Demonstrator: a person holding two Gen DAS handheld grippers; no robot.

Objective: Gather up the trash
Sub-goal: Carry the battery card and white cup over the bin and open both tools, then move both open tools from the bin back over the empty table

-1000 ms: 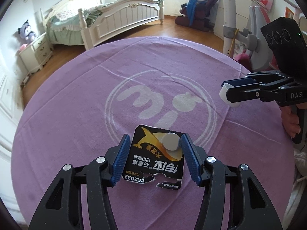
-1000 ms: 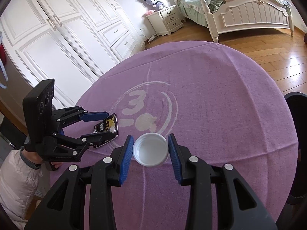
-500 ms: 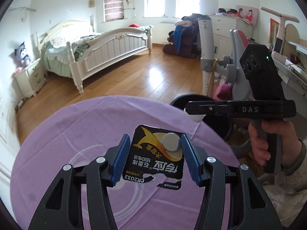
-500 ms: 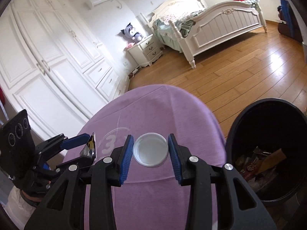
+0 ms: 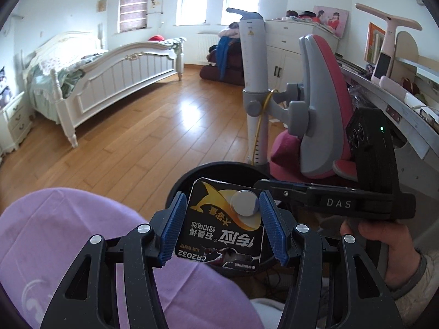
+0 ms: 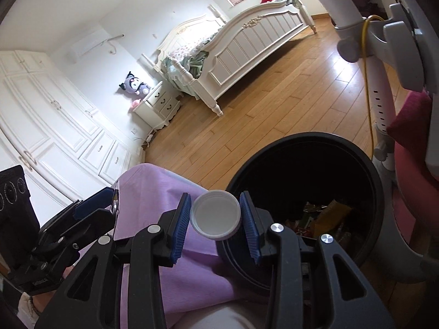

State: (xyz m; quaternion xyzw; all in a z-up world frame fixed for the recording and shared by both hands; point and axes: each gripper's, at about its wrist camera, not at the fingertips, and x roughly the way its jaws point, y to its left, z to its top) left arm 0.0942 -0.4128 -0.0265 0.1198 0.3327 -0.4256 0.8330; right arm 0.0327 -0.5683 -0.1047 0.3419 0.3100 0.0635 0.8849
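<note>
My left gripper (image 5: pixel 223 226) is shut on a black and gold button-battery card (image 5: pixel 219 235) with a coin cell on it, held over the near rim of the black trash bin (image 5: pixel 219 167). My right gripper (image 6: pixel 215 226) is shut on a white plastic lid (image 6: pixel 215 215), held at the left rim of the same bin (image 6: pixel 301 142), which has wrappers inside. The right gripper shows in the left wrist view (image 5: pixel 263 185), side-on, across the bin. The left gripper shows in the right wrist view (image 6: pixel 109 203), at the lower left, with the card edge-on.
The round table with a purple cloth (image 5: pixel 68 233) ends just left of the bin. A grey and pink chair (image 5: pixel 315 104) and a desk (image 5: pixel 411 115) stand right of the bin. A white bed (image 5: pixel 109 68) is across the wooden floor.
Both grippers have moved off the table toward the bin, still holding the card and the lid. The bin now fills the space right ahead.
</note>
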